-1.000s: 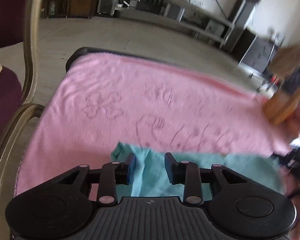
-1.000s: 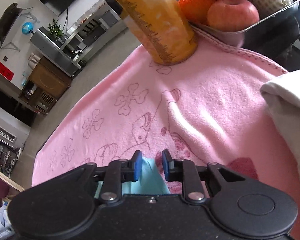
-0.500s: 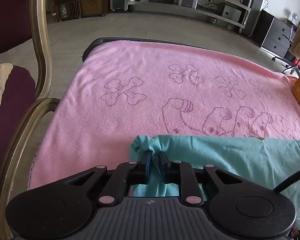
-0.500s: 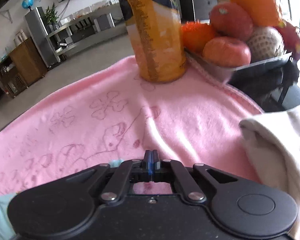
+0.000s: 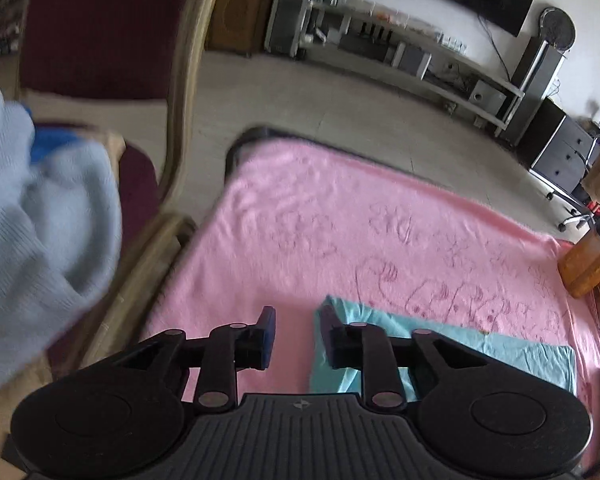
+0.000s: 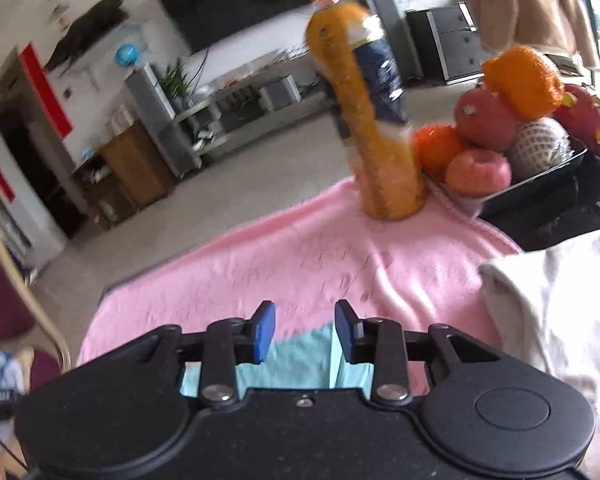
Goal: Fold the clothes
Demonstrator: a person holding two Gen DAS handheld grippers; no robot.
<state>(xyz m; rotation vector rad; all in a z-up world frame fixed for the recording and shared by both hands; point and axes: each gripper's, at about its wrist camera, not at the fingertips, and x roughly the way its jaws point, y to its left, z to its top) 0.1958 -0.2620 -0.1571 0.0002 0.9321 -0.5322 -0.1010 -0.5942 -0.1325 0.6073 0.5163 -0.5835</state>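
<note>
A teal garment [image 5: 480,344] lies flat as a folded strip on the pink towel [image 5: 320,220] that covers the table. My left gripper [image 5: 296,336] hovers open above the garment's left end, its pads gripping nothing. In the right wrist view the teal garment [image 6: 296,364] shows below my right gripper [image 6: 305,330]. The right jaws are opening and the cloth lies loose beneath them, not pinched. Both views are blurred by motion.
A chair [image 5: 180,100] with a light blue garment [image 5: 40,240] stands left of the table. An orange drink bottle [image 6: 380,140] and a fruit tray [image 6: 540,172] sit at the towel's far edge. A white garment [image 6: 560,300] lies on the right.
The left gripper let go of the teal garment's bunched corner, opened and lifted away to the left. The right gripper went from shut to open and rose. The garment now lies flat.
</note>
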